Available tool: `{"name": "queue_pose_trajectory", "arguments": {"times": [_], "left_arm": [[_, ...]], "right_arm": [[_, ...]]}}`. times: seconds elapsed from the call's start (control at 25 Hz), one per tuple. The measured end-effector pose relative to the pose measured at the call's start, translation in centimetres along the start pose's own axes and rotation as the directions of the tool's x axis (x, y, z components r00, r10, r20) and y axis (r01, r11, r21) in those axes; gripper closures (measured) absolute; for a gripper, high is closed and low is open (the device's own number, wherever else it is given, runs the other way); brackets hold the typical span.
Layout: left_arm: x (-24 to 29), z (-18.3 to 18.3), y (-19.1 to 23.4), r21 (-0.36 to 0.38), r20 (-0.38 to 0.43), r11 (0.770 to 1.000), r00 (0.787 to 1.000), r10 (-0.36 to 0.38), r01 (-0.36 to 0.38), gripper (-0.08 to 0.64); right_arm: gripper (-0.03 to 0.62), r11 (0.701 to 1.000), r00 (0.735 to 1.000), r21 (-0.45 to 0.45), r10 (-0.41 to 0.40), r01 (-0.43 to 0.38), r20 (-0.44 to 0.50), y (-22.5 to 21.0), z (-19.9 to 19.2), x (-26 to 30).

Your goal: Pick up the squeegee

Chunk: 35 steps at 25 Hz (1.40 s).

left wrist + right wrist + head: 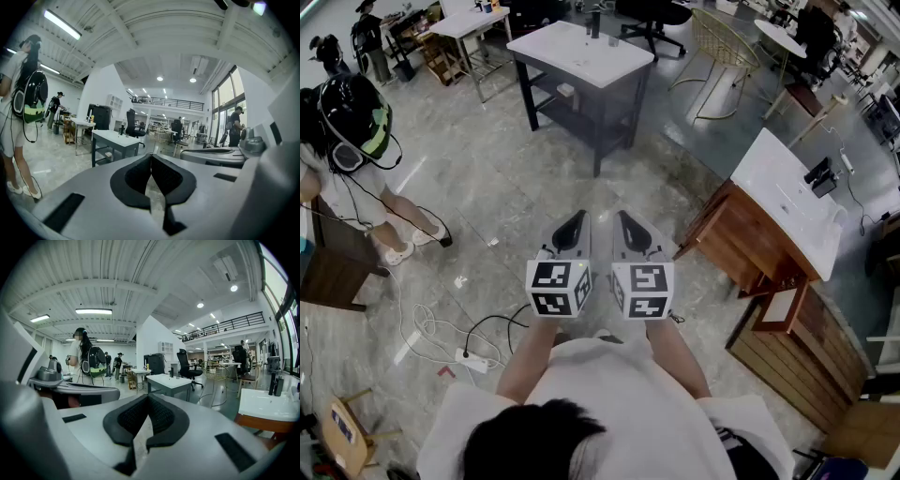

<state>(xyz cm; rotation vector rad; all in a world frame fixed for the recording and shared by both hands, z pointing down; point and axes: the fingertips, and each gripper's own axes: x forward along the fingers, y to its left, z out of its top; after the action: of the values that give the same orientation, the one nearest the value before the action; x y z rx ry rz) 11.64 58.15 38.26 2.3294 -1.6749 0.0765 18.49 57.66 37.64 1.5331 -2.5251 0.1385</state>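
I cannot make out a squeegee in any view. Both grippers are held side by side at waist height over the grey stone floor, pointing ahead and slightly down. My left gripper (578, 219) (151, 156) has its black pads meeting at the tips, with nothing between them. My right gripper (622, 217) (148, 397) is likewise shut and empty. A white-topped table (578, 52) (112, 137) (169, 380) stands straight ahead with small dark items on it. A white basin top on a wooden cabinet (785, 202) (267, 406) lies to the right, carrying a dark object (818, 176).
A person with a backpack (349, 127) (26, 98) stands at the left. A power strip and cables (469, 356) lie on the floor at lower left. Wooden cabinets (797, 347) line the right side. Chairs and more desks (717, 42) fill the far end.
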Motion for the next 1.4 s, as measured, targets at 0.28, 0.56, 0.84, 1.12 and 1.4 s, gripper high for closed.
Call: {"name": "queue_pose_trajectory", "arguments": {"times": [0.28,0.56,0.84,1.12,1.4], "left_arm": [[0.3,-1.1,-1.5,-0.005,-0.012,1.0,1.0,-0.007,0.007,0.532],[1.0,-2.0,-1.4,-0.017,-0.041,1.0,0.999,-0.013,0.013,0.532],[2.6,-3.0,0.0,-0.023,-0.063,1.0,0.998,-0.005,0.004,0.532],[6.4,-2.4,3.0,-0.051,-0.077,0.999,0.997,-0.012,0.008,0.532],[11.4,-1.2,8.0,-0.049,-0.097,0.999,0.995,-0.009,0.004,0.532]], "right_arm": [[0.566,0.996,1.0,0.08,0.027,-0.028,0.013,-1.4,-0.8,-0.8],[0.566,0.996,0.999,0.067,0.051,-0.05,-0.011,-1.4,-2.0,-0.4],[0.566,0.997,0.997,0.04,0.065,-0.064,-0.048,-1.3,-3.2,1.5],[0.566,0.998,0.997,0.028,0.066,-0.065,-0.05,-1.6,-2.4,6.2],[0.566,0.998,0.996,0.044,0.054,-0.051,-0.065,-2.6,-1.6,13.7]]}}
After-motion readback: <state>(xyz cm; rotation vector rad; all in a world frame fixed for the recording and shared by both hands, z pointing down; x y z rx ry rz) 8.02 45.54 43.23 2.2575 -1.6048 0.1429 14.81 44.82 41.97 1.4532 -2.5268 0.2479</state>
